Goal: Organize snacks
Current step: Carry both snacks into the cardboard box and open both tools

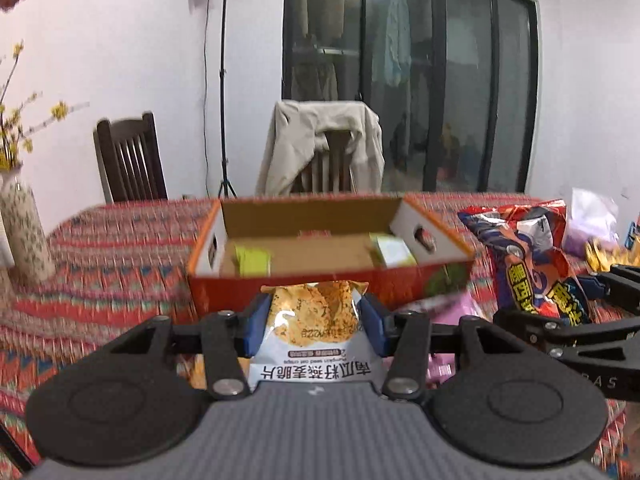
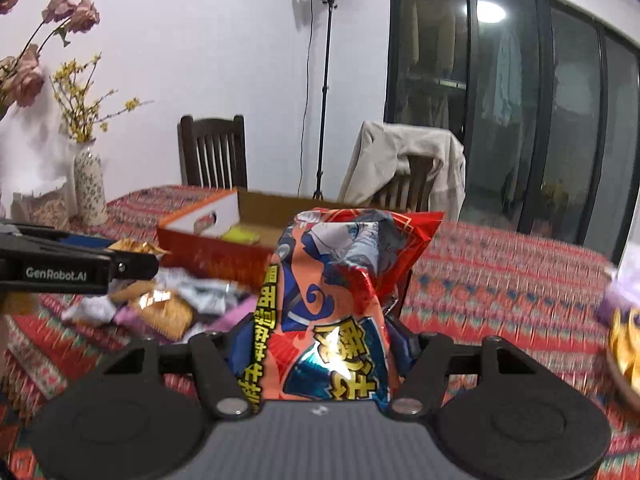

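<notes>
Left gripper [image 1: 316, 322]: blue pads pressed on either side of a white oat-crisp packet [image 1: 312, 332], so it is clamped on that packet and carrying it clear of the table. Packet hangs just in front of the near wall of the box, not yet over it.

Right gripper [image 2: 324, 344]: jaws closed around a red-and-blue snack bag [image 2: 340, 292], crumpled where the pads pinch it. Bag stands upright between the fingers, lifted, to the right of the box in the left wrist view.

Box [image 1: 320, 276]: open cardboard tray, orange-red outside, brown inside, handle cut-outs in the white end flaps. Inside: a yellow-green packet [image 1: 252, 260] near the left end, a pale green packet [image 1: 390, 250] near the right end. Most of the floor is bare.

Loose pile [image 2: 168, 304] on the patterned tablecloth [image 2: 500, 280], between the grippers and the box: gold, silver and pink wrappers, unsorted. More gold-wrapped pieces [image 2: 626, 344] at the far right edge, partly cut off; their container cannot be made out.

Progress, as judged: early. Two items boxed, two in hand, a fair heap left on the cloth. Next step is likely carrying both held packs over the near wall and letting go inside.

Surround: vase of yellow flowers [image 2: 90, 180], two chairs, lamp stand, dark window.
</notes>
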